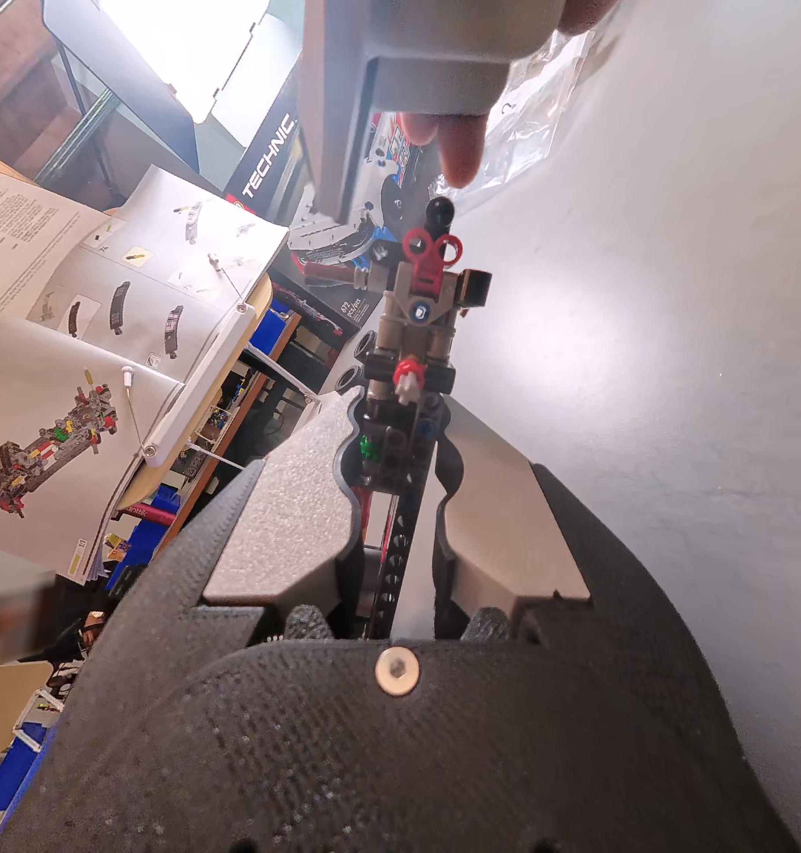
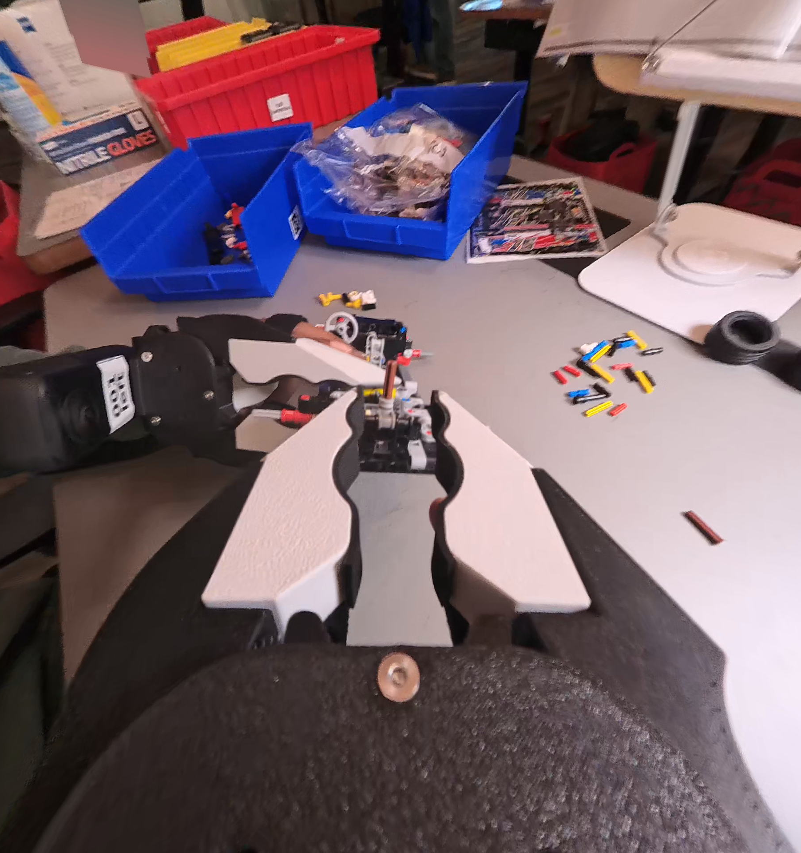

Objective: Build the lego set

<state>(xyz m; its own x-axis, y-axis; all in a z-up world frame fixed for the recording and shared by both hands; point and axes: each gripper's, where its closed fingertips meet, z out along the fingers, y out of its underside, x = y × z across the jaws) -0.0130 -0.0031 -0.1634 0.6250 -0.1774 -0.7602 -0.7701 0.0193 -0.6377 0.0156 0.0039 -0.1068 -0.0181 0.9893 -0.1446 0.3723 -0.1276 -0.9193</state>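
My left gripper point(image 1: 403, 415) is shut on a long lego assembly point(image 1: 417, 318) of black, grey and red parts, which sticks out forward past the fingertips. In the right wrist view the left gripper point(image 2: 297, 392) comes in from the left, holding the same assembly point(image 2: 389, 429) just above the grey table point(image 2: 574, 484). My right gripper point(image 2: 395, 401) is open, with its jaws on either side of the assembly's near end. A brown axle point(image 2: 391, 376) stands upright on the assembly. The right gripper also shows blurred at the top of the left wrist view point(image 1: 435, 60), with a person's fingertip point(image 1: 458, 152) below it.
Loose small pieces point(image 2: 611, 374) and a brown axle point(image 2: 703, 526) lie at the right. Black tires point(image 2: 742, 337) sit beside a white stand base point(image 2: 712, 272). Two blue bins point(image 2: 182, 221) point(image 2: 408, 171), a red bin point(image 2: 260, 78) and a sticker sheet point(image 2: 537, 221) stand at the back. An instruction booklet point(image 1: 112, 346) and the set box point(image 1: 269, 157) are on the left. My right fingertips sit around 7 cm from my left ones. From either gripper's tips it is about 20 cm to the brown axle point(image 2: 703, 526).
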